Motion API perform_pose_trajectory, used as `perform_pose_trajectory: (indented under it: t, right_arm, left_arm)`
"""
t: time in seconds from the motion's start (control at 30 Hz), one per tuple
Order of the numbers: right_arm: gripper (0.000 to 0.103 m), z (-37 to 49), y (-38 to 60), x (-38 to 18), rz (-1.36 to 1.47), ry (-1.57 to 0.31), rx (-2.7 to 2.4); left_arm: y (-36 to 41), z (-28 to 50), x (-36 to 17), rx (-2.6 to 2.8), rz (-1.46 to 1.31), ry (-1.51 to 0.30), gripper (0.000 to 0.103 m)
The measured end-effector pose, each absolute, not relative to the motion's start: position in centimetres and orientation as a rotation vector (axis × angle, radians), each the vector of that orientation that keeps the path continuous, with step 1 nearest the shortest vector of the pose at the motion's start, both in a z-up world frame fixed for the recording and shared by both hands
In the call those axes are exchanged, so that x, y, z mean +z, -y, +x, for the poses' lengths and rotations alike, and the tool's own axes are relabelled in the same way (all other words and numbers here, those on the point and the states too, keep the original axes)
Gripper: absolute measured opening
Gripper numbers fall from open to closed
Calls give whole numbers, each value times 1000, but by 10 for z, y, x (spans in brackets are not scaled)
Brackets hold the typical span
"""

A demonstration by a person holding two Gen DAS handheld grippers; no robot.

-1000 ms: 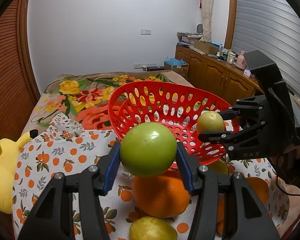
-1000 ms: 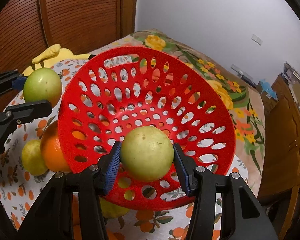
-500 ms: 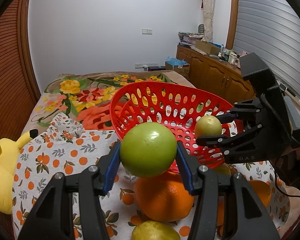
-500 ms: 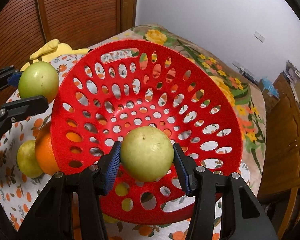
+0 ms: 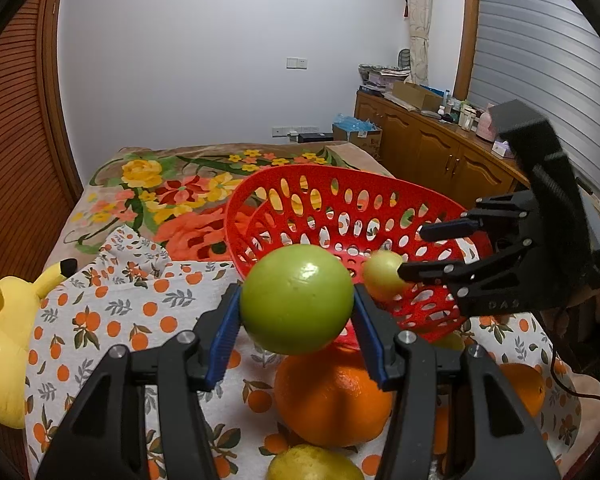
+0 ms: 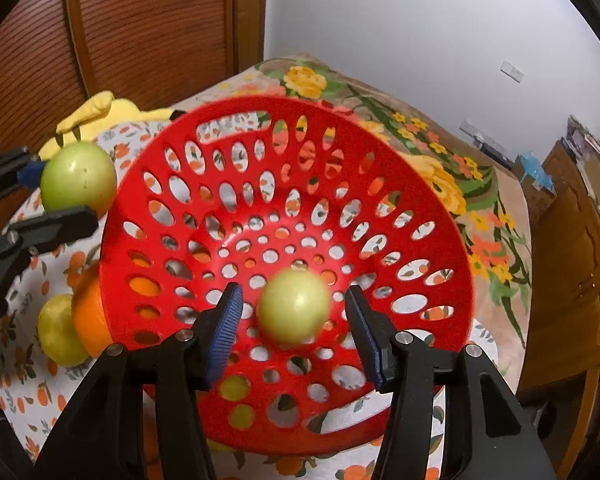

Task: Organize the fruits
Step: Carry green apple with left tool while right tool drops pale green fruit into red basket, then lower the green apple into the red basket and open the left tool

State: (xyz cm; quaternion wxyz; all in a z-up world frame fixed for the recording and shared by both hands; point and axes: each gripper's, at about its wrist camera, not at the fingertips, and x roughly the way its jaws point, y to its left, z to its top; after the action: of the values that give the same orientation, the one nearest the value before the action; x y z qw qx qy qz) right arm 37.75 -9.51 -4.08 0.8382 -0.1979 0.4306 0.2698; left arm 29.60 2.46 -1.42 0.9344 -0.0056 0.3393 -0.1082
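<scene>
So the right gripper (image 6: 294, 324) is spread wide, its blurry little green fruit (image 6: 294, 307) loose over the tilted red basket (image 6: 428, 216). Left gripper (image 5: 296, 334) clamps a green apple (image 5: 297, 298) beside the rim, with an orange (image 5: 332, 396) and a pear (image 5: 314, 465) crowding the bed underneath.

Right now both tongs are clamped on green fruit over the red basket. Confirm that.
Not quite. Only the left tongs are clamped on a green fruit. The right tongs are open: the right wrist view shows gaps on both sides of the blurred fruit, which is loose over the red basket.
</scene>
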Motion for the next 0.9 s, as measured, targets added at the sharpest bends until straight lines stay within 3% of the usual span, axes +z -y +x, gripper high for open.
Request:
perform_pose_trajectory:
  t: [0.9]
  right_arm:
    - [55, 349, 145, 1, -288, -795, 505]
  left_arm:
    - [16, 326, -32, -282, 52, -770, 54]
